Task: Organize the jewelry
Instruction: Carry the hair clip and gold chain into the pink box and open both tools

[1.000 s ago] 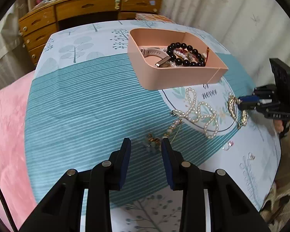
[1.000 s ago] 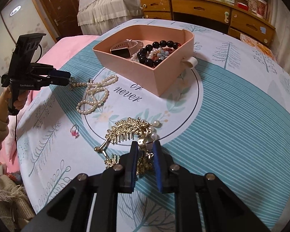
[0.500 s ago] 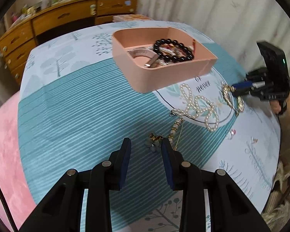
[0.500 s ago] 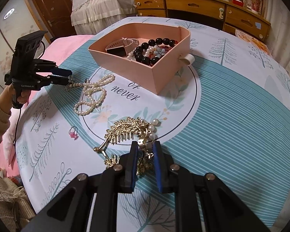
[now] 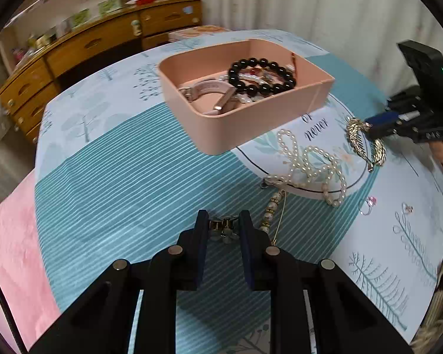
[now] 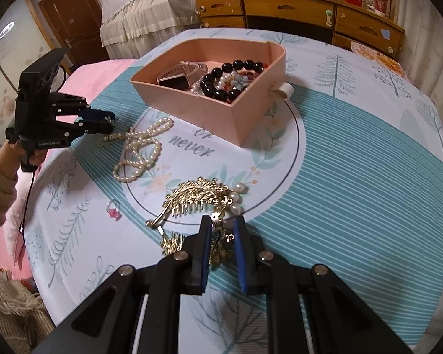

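A pink tray [image 5: 221,135] [image 6: 245,124] on the table holds a black bead bracelet [image 5: 261,75], a watch [image 6: 178,78] and other pieces. My left gripper [image 5: 223,224] is open, its jaws around a small gold and green charm [image 5: 224,230] at the end of a beaded chain [image 5: 270,209]. A pearl necklace [image 5: 310,162] [image 6: 141,147] lies past it. My right gripper [image 6: 223,224] is narrowly open around the stem of a gold leaf hair comb [image 6: 198,197] with pearls, which lies on the cloth.
A pink-stone ring [image 6: 113,211] [image 5: 367,203] and a second small ring [image 5: 407,208] lie on the printed tablecloth [image 6: 354,177]. A wooden dresser [image 6: 295,11] stands behind the table, a pink bed [image 5: 11,236] to the left.
My left gripper has moved forward and down, so the gold and green charm now sits between its jaws. My right gripper has stayed around the comb's stem.
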The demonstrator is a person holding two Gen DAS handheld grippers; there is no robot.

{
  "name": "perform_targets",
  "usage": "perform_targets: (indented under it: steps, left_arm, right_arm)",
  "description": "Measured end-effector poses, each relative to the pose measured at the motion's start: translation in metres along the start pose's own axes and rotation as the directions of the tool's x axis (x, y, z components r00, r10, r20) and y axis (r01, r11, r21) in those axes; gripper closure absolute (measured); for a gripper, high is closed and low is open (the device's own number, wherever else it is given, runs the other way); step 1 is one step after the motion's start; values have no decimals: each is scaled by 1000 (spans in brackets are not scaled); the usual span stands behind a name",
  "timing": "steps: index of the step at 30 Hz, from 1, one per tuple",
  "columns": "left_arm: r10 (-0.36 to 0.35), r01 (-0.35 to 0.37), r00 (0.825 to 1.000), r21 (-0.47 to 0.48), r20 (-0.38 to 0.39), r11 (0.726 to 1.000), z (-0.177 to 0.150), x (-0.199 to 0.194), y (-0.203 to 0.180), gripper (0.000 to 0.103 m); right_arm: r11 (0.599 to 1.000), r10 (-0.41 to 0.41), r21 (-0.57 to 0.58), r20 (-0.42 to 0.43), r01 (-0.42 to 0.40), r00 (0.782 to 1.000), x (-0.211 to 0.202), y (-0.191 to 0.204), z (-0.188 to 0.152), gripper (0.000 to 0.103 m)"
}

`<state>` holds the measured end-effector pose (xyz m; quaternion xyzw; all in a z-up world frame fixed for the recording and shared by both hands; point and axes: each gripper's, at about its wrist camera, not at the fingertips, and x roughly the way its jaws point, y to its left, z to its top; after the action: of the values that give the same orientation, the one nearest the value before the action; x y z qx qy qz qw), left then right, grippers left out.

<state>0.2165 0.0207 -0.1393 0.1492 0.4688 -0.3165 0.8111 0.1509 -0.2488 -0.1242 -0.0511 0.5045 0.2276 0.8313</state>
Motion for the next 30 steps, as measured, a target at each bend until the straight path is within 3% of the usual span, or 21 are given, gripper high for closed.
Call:
perform_targets:
  steps: [8,13,17,23,26,27,29,30]
  left_arm:
    - [59,-38,988,-148,139,988,37,-62,1,85]
    - [155,-116,976,-235,153,965,79,-66,-6,85]
    - [211,-166,970,-304,123,938,103,-36,-2,85]
    - [186,-142,980,-400,75,906,112,17,7,85]
    - [207,-169,977,-399,53,901,110,32,1,84]
    - [218,-180,975,-394,52,901,110,33,-1,81]
    - [246,-207,968,-383,55,900,108,31,-9,50]
    - [235,-190,969,-378,78,906,106,25,-14,42]
  right_arm:
    - [1000,-2,8,201,0,980,-58,28,41,92]
    - [995,-61,89,295,36,954,-70,36,89,92]
    - [975,-115,217,284,53,952,-49,21,119,92]
    - [947,-176,303,200,110,964,3,1,138,92]
    - [940,-175,319,144,122,974,25,-7,136,91]
    - [936,-180,328,132,128,975,28,-8,134,91]
    - [930,-199,339,131,145,971,25,-8,130,90]
    - [930,-197,343,150,136,969,19,-6,126,90]
